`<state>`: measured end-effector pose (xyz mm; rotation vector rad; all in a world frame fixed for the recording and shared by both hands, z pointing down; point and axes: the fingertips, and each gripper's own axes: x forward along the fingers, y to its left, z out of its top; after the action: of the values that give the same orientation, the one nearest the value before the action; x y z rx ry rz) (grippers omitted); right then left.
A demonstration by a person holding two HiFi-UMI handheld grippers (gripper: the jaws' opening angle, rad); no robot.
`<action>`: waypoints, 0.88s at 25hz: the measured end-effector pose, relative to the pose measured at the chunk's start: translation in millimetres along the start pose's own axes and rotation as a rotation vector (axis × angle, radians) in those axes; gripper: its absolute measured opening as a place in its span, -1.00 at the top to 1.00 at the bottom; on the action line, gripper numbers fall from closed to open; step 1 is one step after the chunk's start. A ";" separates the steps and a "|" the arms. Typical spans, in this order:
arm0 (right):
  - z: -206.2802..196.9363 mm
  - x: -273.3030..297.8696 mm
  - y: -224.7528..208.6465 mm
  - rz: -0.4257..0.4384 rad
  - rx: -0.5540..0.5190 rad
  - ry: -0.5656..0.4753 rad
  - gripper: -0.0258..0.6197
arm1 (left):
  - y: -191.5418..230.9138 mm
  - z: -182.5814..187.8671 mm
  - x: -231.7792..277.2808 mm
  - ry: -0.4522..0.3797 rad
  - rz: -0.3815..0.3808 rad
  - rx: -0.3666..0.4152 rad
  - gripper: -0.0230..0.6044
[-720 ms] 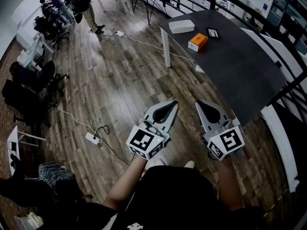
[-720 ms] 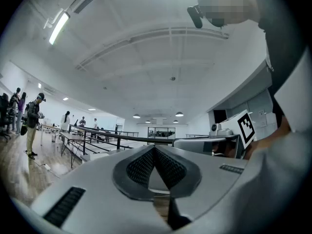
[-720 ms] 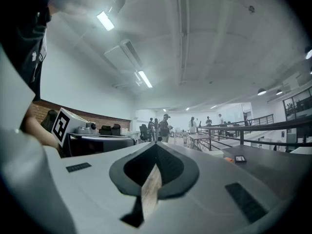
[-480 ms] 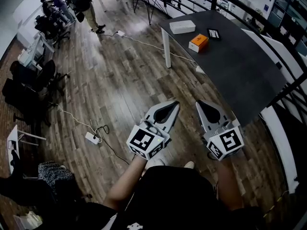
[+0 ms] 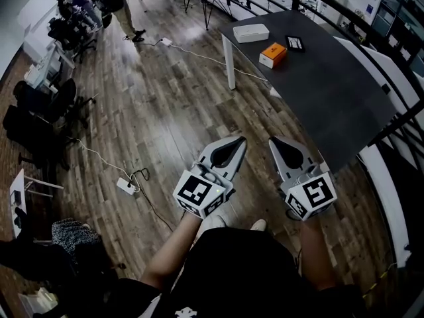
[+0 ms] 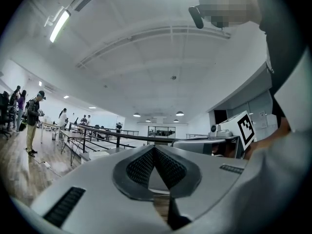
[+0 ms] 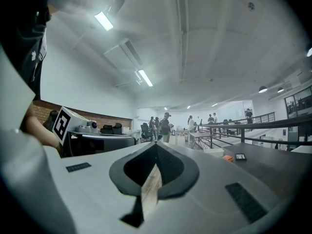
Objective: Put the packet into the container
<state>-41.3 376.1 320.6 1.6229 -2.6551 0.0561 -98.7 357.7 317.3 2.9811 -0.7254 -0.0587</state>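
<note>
The orange packet (image 5: 273,55) lies on the desk (image 5: 318,91) towards its far end, just beside the white container (image 5: 251,33) at the desk's far corner. Both are well ahead of the grippers. The right gripper (image 5: 276,141) hangs over the desk's near corner and looks the nearer one. The left gripper (image 5: 237,141) hangs beside it over the floor. Both point level, jaws pressed together on nothing. From here the packet is too small to read its long axis, and I can't tell if the container is open.
</note>
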 end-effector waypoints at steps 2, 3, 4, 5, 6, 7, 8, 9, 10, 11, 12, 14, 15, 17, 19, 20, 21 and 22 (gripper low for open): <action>-1.0 -5.4 -2.4 0.005 0.003 0.003 0.91 | -5.7 -2.4 2.4 0.005 0.003 -0.006 0.91; -1.2 -8.5 -3.8 0.006 0.004 0.004 0.91 | -8.9 -3.1 3.6 0.007 0.004 -0.008 0.91; -1.5 -11.6 -5.5 0.005 0.006 0.005 0.91 | -12.2 -3.8 4.8 0.010 0.004 -0.010 0.91; -2.3 -14.8 -7.8 0.001 0.010 0.007 0.91 | -15.6 -4.8 6.1 0.013 0.004 -0.013 0.91; -3.6 -18.3 -10.3 -0.004 0.014 0.009 0.91 | -19.1 -6.2 7.4 0.016 0.002 -0.016 0.91; -4.7 -22.1 -12.6 -0.009 0.018 0.011 0.91 | -22.6 -7.8 8.8 0.021 0.002 -0.018 0.91; -4.9 -26.3 -14.4 -0.010 0.017 0.010 0.91 | -26.2 -9.4 10.1 0.025 0.002 -0.019 0.91; -4.2 -30.8 -15.7 -0.010 0.015 0.009 0.91 | -29.9 -10.8 11.5 0.029 0.003 -0.017 0.91; -3.2 -35.8 -16.7 -0.009 0.014 0.007 0.91 | -34.0 -11.8 13.0 0.033 0.004 -0.014 0.91; -2.7 -41.1 -18.0 -0.010 0.015 0.006 0.91 | -38.6 -12.6 14.7 0.035 0.004 -0.010 0.91; -3.2 -46.8 -20.0 -0.010 0.014 0.005 0.91 | -43.5 -13.0 17.0 0.035 0.003 -0.004 0.91; -6.0 -58.6 -26.9 -0.013 0.011 0.001 0.91 | -53.8 -13.7 23.5 0.036 -0.001 0.003 0.91; -7.4 -64.8 -30.9 -0.018 0.017 0.000 0.91 | -59.4 -14.7 26.6 0.039 -0.003 0.005 0.91; -10.4 -75.0 -37.4 -0.028 0.036 -0.008 0.91 | -68.9 -17.3 28.6 0.045 -0.006 0.013 0.91; -9.0 -78.0 -40.9 -0.024 0.041 -0.022 0.91 | -71.0 -16.0 27.3 0.046 0.001 0.024 0.91; -7.1 -77.7 -41.2 -0.019 0.036 -0.028 0.91 | -69.7 -14.4 26.6 0.044 0.008 0.026 0.91; -5.8 -77.0 -40.9 -0.012 0.031 -0.032 0.91 | -67.8 -13.3 26.0 0.043 0.016 0.026 0.91; -5.8 -75.8 -40.9 -0.007 0.027 -0.032 0.91 | -65.2 -12.9 25.8 0.043 0.025 0.025 0.91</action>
<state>29.7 425.1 323.6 1.6551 -2.6836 0.0658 -45.3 404.4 324.5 2.9866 -0.7642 0.0153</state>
